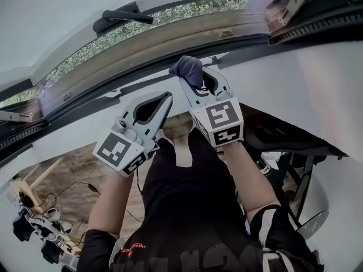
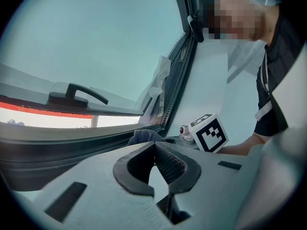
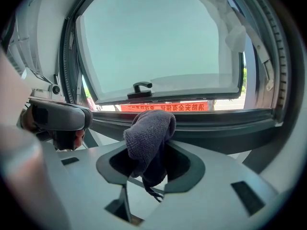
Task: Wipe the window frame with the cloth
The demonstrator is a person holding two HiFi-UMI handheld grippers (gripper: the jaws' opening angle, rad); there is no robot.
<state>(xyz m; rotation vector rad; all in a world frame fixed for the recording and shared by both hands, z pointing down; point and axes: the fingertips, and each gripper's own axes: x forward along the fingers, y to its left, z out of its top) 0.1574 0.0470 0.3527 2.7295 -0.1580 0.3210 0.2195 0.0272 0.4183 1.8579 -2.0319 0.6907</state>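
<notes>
A dark grey cloth [image 1: 188, 71] [image 3: 149, 137] is bunched between the jaws of my right gripper [image 1: 195, 79] [image 3: 154, 150], which is shut on it. The cloth's top sits just below the dark lower window frame [image 1: 170, 67] [image 3: 206, 128], close to it; whether they touch I cannot tell. My left gripper [image 1: 161, 103] [image 2: 154, 150] hangs to the left and lower, its jaws closed together with nothing between them. In the left gripper view the cloth [image 2: 144, 137] and the right gripper's marker cube [image 2: 209, 133] show ahead.
The window is swung open, with a black handle [image 1: 122, 18] [image 3: 140, 88] on the sash. A hinge stay [image 1: 289, 7] stands at the upper right. White wall [image 1: 283, 89] runs below the frame. Cables and gear [image 1: 39, 225] lie on the floor at lower left.
</notes>
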